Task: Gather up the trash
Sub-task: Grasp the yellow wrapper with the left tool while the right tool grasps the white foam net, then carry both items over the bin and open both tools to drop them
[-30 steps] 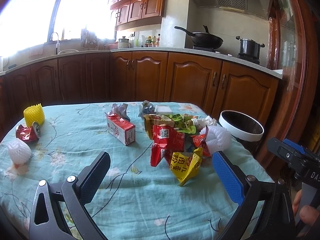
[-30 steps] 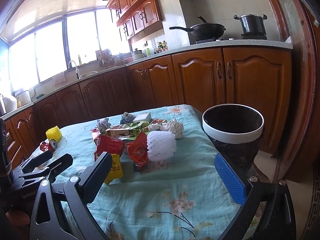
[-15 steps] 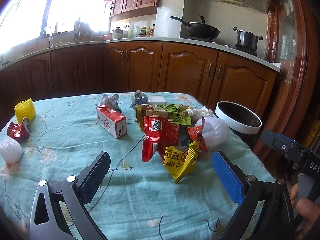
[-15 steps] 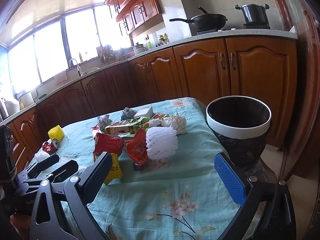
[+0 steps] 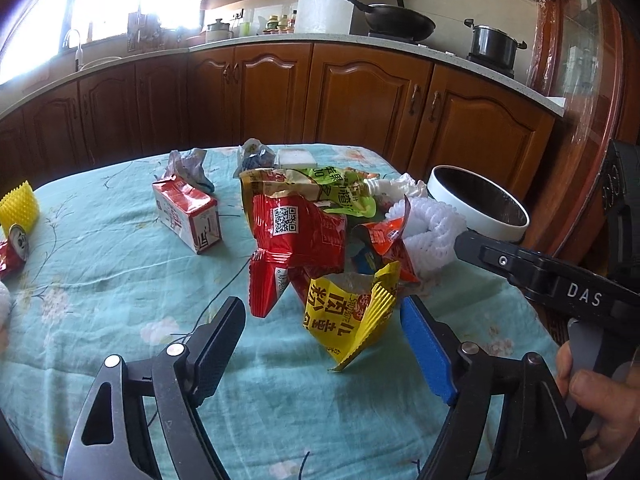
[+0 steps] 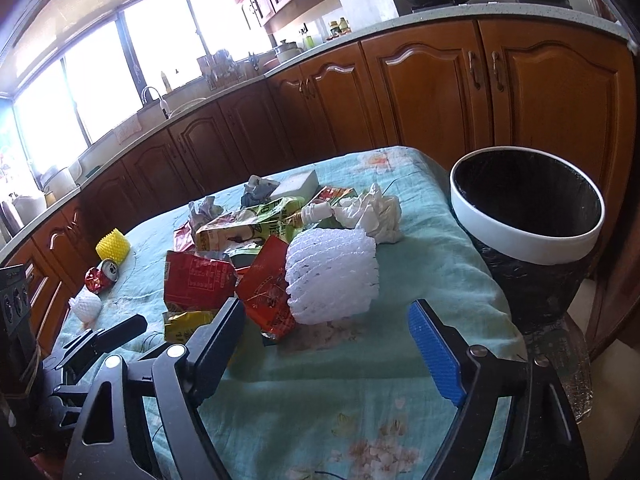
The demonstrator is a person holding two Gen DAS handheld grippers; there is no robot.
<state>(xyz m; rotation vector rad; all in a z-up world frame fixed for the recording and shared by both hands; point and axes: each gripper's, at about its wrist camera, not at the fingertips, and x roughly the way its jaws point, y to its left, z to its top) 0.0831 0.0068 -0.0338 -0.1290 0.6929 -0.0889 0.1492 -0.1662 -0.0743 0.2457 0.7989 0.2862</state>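
Both jaws, just narrowing, still gape empty: left gripper (image 5: 322,334) before the wrappers (image 5: 296,236) on the teal tablecloth (image 5: 100,264), right gripper (image 6: 326,330) left of the bin (image 6: 560,256) under wooden cabinets (image 6: 420,92)

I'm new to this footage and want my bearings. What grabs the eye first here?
A bright heap of crumpled wrappers in the middle of the teal tablecloth: a red packet, a yellow packet in front, and white foam netting on its bin side. A white-rimmed bin stands just off the table's edge.

crumpled wrappers (image 5: 298,236) piled mid-table; bin (image 6: 528,216) beside.
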